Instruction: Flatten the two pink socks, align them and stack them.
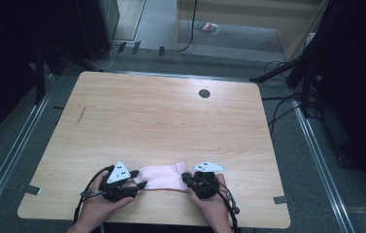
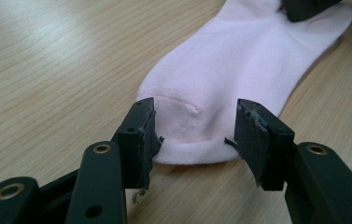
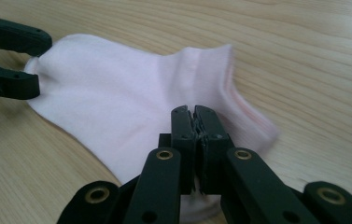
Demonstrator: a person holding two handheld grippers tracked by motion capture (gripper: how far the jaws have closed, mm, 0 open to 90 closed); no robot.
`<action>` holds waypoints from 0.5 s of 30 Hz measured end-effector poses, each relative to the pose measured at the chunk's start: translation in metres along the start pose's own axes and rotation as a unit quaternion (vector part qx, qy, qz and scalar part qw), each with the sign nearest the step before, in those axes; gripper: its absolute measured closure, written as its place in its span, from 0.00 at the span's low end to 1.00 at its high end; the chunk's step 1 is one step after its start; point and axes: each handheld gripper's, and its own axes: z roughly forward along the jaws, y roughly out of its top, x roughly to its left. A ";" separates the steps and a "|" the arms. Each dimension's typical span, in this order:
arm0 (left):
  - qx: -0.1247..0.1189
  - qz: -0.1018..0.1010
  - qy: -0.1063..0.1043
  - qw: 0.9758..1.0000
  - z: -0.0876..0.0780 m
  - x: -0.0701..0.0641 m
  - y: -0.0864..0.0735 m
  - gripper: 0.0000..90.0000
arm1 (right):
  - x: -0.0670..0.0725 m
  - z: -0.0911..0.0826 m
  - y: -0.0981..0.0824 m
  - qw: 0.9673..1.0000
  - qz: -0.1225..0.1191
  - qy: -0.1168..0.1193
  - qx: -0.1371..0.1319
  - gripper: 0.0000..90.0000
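A pink sock [image 1: 161, 176] is shown lying flat on the worktop [image 1: 161, 116], close to its near edge, with its long axis running side to side between the two grippers. The toe end is turned toward the left gripper [image 1: 141, 184]; the cuff end is turned toward the right gripper [image 1: 186, 177]. Relative to the sock, the two hands are placed at opposite ends, so neither is markedly nearer; each is set at its own end of the long axis.

In the left gripper view, the jaws of the left gripper [image 2: 194, 140] are seen parted, one on each side of the rounded toe of the sock [image 2: 239, 70]. The toe lies between the pads and slightly beyond them, and a gap is visible on both sides, so no grip is judged to be made there. The toe seam is seen running across, just ahead of the jaws.

In the right gripper view, the jaws of the right gripper [image 3: 194, 116] are pressed together on the fabric of the sock [image 3: 108, 102] near the cuff opening, which lies just to the right of the jaws. The left gripper's jaws appear beyond, flanking the far tip.

The coming move is judged to depend on the toe remaining centred between the parted jaws.
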 end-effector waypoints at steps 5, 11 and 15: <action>0.000 -0.012 0.009 1.000 0.000 0.002 0.001 0.56 | -0.016 -0.010 -0.005 1.000 0.019 -0.010 -0.009 0.96; -0.019 -0.064 -0.031 0.997 -0.004 0.013 -0.002 0.53 | -0.024 -0.014 -0.003 0.999 0.035 0.003 -0.025 0.89; -0.063 -0.077 -0.048 0.994 -0.012 0.018 -0.003 0.44 | -0.028 -0.025 0.001 0.998 0.030 0.002 -0.060 0.73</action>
